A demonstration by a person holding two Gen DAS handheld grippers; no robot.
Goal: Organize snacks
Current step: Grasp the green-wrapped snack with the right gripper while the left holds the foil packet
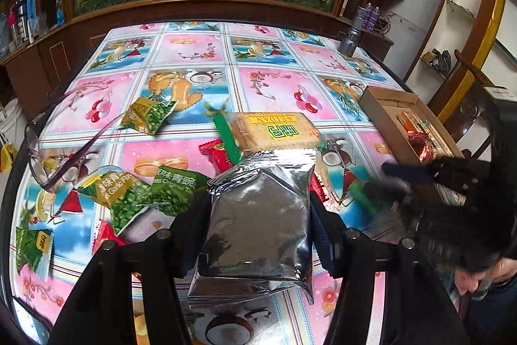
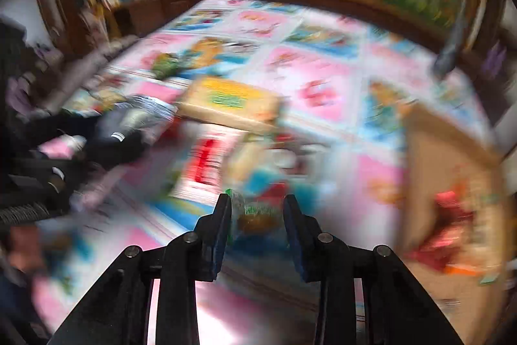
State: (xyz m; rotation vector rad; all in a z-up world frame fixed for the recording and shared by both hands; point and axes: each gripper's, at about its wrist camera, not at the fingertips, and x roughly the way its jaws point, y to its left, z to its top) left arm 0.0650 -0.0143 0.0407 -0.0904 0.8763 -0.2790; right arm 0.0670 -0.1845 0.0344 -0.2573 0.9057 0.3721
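Note:
My left gripper (image 1: 258, 202) is shut on a silver foil packet (image 1: 258, 215) and holds it above the flowered tablecloth (image 1: 268, 80). Behind it lie a long biscuit packet (image 1: 274, 131), a red packet (image 1: 216, 154) and green pea packets (image 1: 129, 193). In the blurred right wrist view my right gripper (image 2: 257, 209) points down at the table. A small green and brown packet (image 2: 255, 217) sits between its fingers, against the left pad, with a gap showing on the right. The silver packet (image 2: 145, 109) and biscuit packet (image 2: 229, 102) show there too.
An open cardboard box (image 1: 387, 115) with red and orange snacks stands at the table's right edge, also the cardboard box (image 2: 446, 170). Glasses (image 1: 48, 157) lie at the left edge, a flashlight (image 1: 350, 37) at the far right. More green packets (image 1: 148, 115) are scattered around.

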